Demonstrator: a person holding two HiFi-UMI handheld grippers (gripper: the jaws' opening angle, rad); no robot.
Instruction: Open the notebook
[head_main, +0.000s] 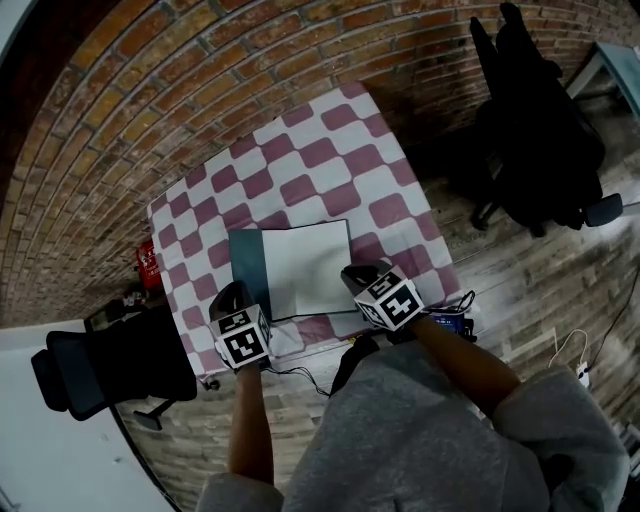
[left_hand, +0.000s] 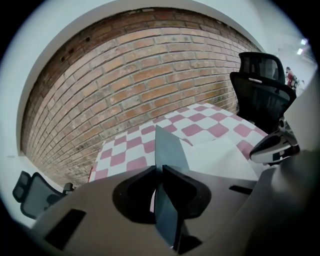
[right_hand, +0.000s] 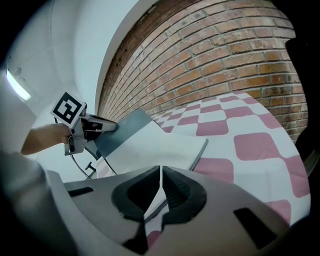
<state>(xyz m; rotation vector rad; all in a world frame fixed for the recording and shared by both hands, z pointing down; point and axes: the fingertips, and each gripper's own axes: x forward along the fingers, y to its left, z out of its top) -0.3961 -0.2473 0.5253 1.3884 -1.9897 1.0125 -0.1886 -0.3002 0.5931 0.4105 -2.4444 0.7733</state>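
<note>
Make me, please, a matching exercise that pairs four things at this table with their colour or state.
Things:
1. notebook cover
2. exposed page
3. tablecloth
4. right gripper

States:
A. pink and white checks
B. jaws together, at the notebook's corner
C. white, lying flat
D. dark, lifted, clamped in the left gripper

Pairs: 1-D, 2-C, 3-A, 4-B

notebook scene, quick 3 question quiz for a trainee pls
1. True or false: the left tool is clamped on the dark notebook cover.
2. The tablecloth pattern is: A striped, B checked, C plain.
3. Fill in: the exposed page is ____.
Key: 1 true; 2 B; 3 white.
</note>
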